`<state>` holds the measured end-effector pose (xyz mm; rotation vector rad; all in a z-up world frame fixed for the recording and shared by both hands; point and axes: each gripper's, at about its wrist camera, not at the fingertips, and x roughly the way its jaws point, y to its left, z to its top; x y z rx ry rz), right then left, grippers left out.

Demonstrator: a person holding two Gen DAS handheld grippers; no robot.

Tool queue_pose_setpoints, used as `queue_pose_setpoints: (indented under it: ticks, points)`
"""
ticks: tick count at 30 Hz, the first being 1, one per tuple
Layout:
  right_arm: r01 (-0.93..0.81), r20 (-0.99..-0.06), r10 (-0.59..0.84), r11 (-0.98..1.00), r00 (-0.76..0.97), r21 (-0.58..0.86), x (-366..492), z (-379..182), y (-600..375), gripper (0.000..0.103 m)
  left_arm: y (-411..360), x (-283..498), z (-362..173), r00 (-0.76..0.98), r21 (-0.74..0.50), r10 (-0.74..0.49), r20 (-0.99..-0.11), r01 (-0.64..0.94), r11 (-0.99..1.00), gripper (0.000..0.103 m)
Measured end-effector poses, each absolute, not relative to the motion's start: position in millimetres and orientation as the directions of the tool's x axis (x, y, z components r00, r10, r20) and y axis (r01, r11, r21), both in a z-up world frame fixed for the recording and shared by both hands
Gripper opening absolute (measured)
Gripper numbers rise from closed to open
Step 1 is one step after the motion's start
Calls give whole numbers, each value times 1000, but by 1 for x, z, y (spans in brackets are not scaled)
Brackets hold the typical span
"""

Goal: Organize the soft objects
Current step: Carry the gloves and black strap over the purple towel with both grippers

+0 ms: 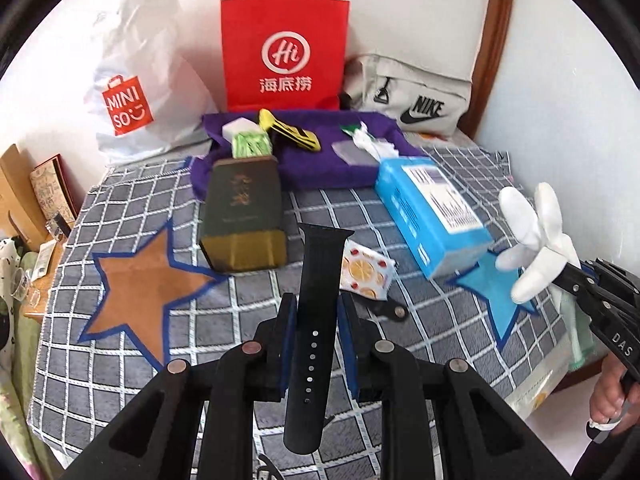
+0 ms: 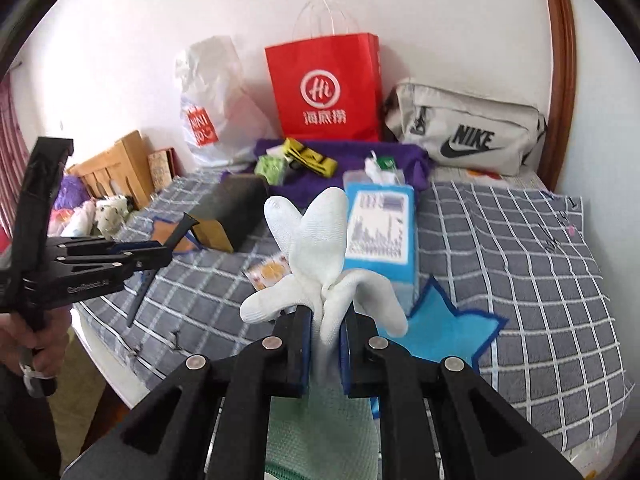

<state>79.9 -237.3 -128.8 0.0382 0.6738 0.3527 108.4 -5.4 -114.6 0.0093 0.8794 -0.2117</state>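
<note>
Both fingers are clamped: my left gripper (image 1: 316, 312) pinches a black watch strap (image 1: 316, 304) held above the checked blanket (image 1: 248, 296), and my right gripper (image 2: 323, 332) squeezes a white glove (image 2: 320, 256) whose fingertips splay upward over the blue star patch (image 2: 448, 332). Beyond, a purple cloth (image 1: 312, 168) lies before the red paper bag (image 1: 285, 48), with a blue box (image 1: 432, 216), a dark green box (image 1: 240, 220) and a small orange-print packet (image 1: 366, 270) nearer me

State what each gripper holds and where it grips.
Left gripper: black watch strap, clamped mid-length, just above the holes. Right gripper: white glove, pinched at the palm, fingers splaying upward.
</note>
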Motion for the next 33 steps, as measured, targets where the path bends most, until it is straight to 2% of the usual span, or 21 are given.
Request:
queue_pose_setpoints:
  ticks: [10, 33]
  points:
    - [-334, -585, 337, 935, 738, 116, 114, -104, -224, 11, 12, 142, -102, 635, -110, -175, -753, 140, 984, 20]
    - [-309, -538, 347, 937, 768, 163, 252, -73, -217, 11, 33, 249, -66, 679, -155, -164, -716, 74, 985, 20]
